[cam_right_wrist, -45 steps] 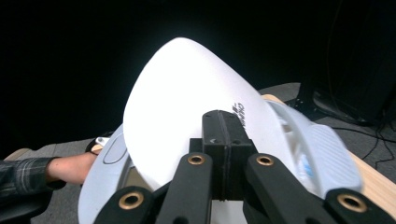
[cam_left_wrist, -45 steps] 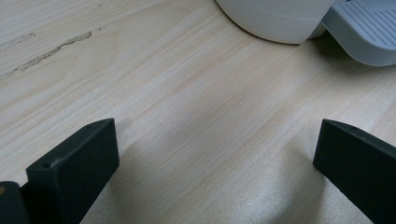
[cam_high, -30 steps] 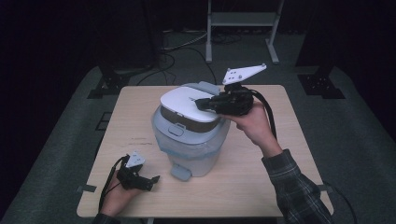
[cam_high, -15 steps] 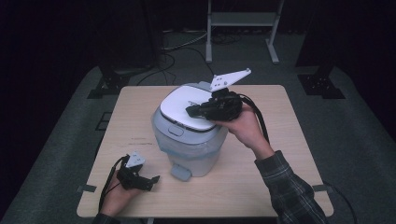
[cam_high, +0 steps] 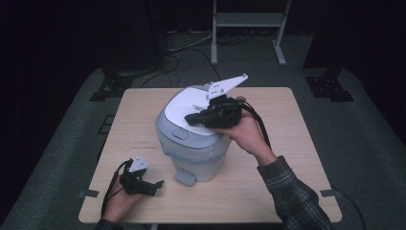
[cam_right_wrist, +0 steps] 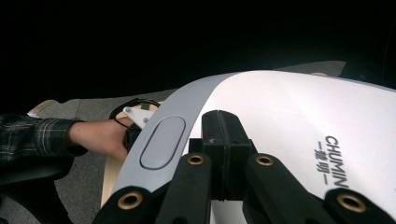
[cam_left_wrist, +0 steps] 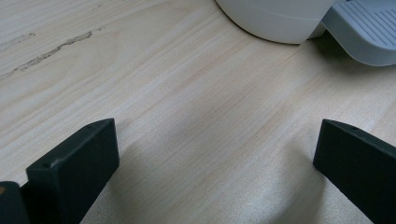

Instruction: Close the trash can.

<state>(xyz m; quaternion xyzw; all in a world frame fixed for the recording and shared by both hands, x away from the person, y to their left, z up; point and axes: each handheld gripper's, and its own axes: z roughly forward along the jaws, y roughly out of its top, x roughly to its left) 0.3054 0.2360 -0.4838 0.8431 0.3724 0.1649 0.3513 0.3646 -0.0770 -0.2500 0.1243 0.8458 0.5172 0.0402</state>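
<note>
A white pedal bin [cam_high: 194, 148] with a grey-rimmed white lid [cam_high: 184, 112] stands in the middle of the wooden table [cam_high: 287, 143]. My right gripper [cam_high: 190, 119] lies on top of the lid, its jaws shut with nothing between them. In the right gripper view the shut jaws [cam_right_wrist: 226, 135] rest on the white lid [cam_right_wrist: 299, 121] beside an oval grey button [cam_right_wrist: 161, 142]. My left gripper [cam_high: 155, 184] rests on the table at the front left, open. Bare wood shows between its fingertips [cam_left_wrist: 215, 140], with the bin's base [cam_left_wrist: 275, 18] and the grey pedal [cam_left_wrist: 364, 32] beyond.
The bin's pedal [cam_high: 184, 178] points toward the table's front edge. A clear liner [cam_high: 210, 149] bulges under the lid's rim. Dark floor, cables and a metal stand [cam_high: 246, 21] lie beyond the far edge. A plaid sleeve [cam_high: 292, 191] crosses the front right.
My right gripper has slid left and slightly down across the lid. The lid, which stood a little raised, now sits flat on the bin. The left gripper has stayed put.
</note>
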